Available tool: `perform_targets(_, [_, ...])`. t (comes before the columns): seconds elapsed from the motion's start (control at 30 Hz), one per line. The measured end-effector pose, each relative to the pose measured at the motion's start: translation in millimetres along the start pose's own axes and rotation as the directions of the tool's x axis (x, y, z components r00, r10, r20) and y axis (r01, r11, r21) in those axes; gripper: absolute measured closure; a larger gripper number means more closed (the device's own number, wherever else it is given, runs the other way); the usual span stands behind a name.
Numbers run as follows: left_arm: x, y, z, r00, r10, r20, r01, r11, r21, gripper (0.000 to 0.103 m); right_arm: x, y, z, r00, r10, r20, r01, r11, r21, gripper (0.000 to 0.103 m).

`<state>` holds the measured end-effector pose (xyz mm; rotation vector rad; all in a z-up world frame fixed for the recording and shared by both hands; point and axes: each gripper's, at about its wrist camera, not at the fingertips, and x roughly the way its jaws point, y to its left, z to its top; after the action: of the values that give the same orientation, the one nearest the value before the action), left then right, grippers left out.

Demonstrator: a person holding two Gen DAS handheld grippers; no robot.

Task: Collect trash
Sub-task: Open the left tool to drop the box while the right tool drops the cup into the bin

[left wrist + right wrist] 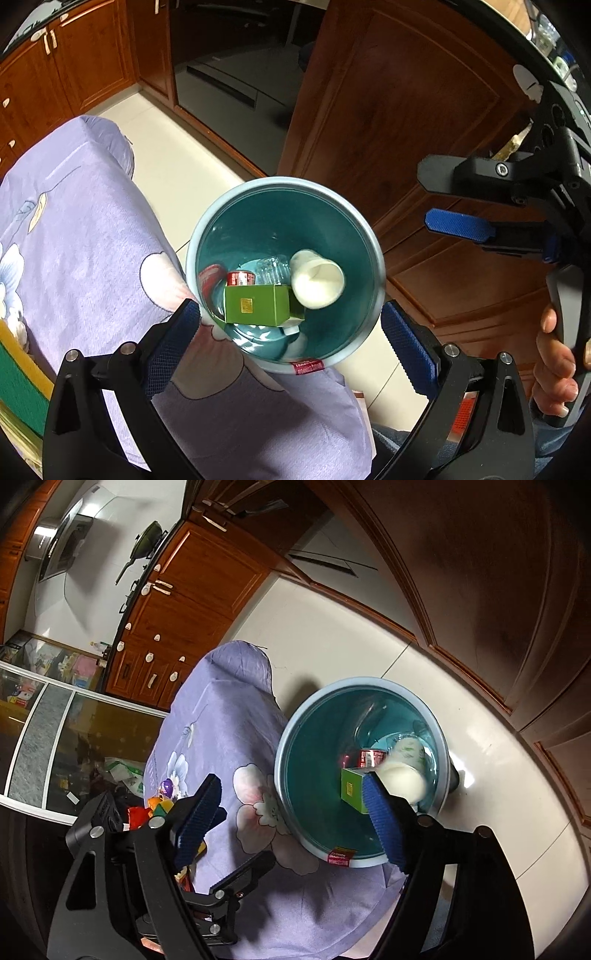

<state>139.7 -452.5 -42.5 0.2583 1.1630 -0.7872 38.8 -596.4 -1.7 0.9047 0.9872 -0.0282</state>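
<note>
glossy tile floor [207,177], round teal bin [360,236]

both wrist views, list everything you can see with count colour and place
bin: 1, teal inside, pale blue rim, on floor by table
green box: 1, in bin
white cup: 1, in bin, blurred
red can: 1, in bin
clear plastic: 1, in bin
floral cloth: 1, purple, over table
cabinets: brown wood, along floor
toys: several, multicoloured, on cloth
left gripper: 1, jaws open
right gripper: 1, jaws open
</note>
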Motion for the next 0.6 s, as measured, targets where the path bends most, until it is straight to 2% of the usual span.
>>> perform_targets(0.33, [-10,5,-11,1.0,0.005,0.0,-0.005,1.0,-0.026,0.005,7,4,-9,0.999,-0.048,-0.016,0.048,0.999,-0.006,0.022])
perform_targets(0.6, [-44,20,-40,0.998,0.027,0.052,-0.023,0.997,-0.074,0.005,18,23,-26,0.997,-0.062,-0.05,0.059,0.997,-0.05,0.022])
